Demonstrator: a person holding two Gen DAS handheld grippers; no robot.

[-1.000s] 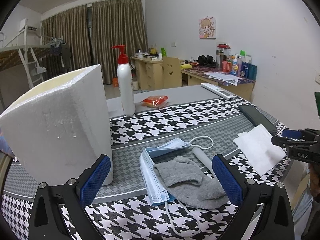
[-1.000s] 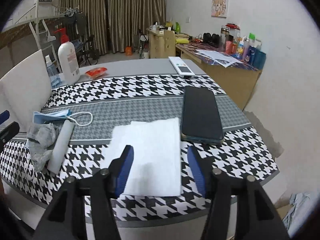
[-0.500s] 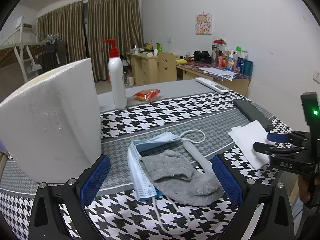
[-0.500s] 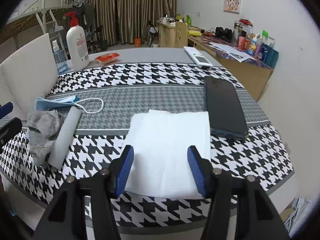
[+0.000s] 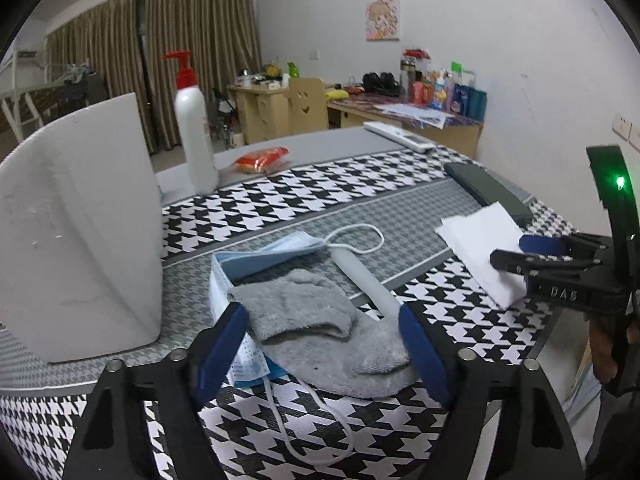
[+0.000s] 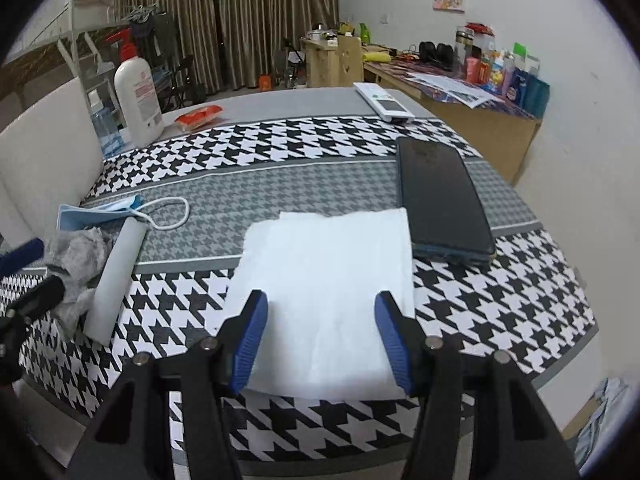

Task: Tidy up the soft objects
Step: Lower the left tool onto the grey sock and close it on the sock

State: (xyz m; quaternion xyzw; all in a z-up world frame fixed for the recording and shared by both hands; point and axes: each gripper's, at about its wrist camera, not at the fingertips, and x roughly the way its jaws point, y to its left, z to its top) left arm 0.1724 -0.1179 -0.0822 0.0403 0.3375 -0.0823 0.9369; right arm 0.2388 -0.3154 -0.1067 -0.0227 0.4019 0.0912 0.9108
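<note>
A grey sock (image 5: 320, 332) lies on a blue face mask (image 5: 256, 264) near the table's front edge, with a pale grey tube (image 5: 366, 280) beside it. My left gripper (image 5: 324, 344) is open, its blue pads on either side of the sock. A white tissue (image 6: 324, 276) lies flat at the right front. My right gripper (image 6: 320, 332) is open, its pads over the tissue's near part. The sock (image 6: 76, 256), mask (image 6: 96, 212) and tube (image 6: 116, 276) also show in the right wrist view.
A white foam box (image 5: 76, 232) stands at the left. A pump bottle (image 5: 194, 128), a red packet (image 5: 260, 159), a remote (image 6: 384, 102) and a black phone (image 6: 440, 200) lie on the houndstooth tablecloth (image 6: 280, 144). The table edge is close in front.
Both grippers have moved forward and down: the left pads now flank the sock, the right pads now sit over the tissue. Nothing on the table has shifted.
</note>
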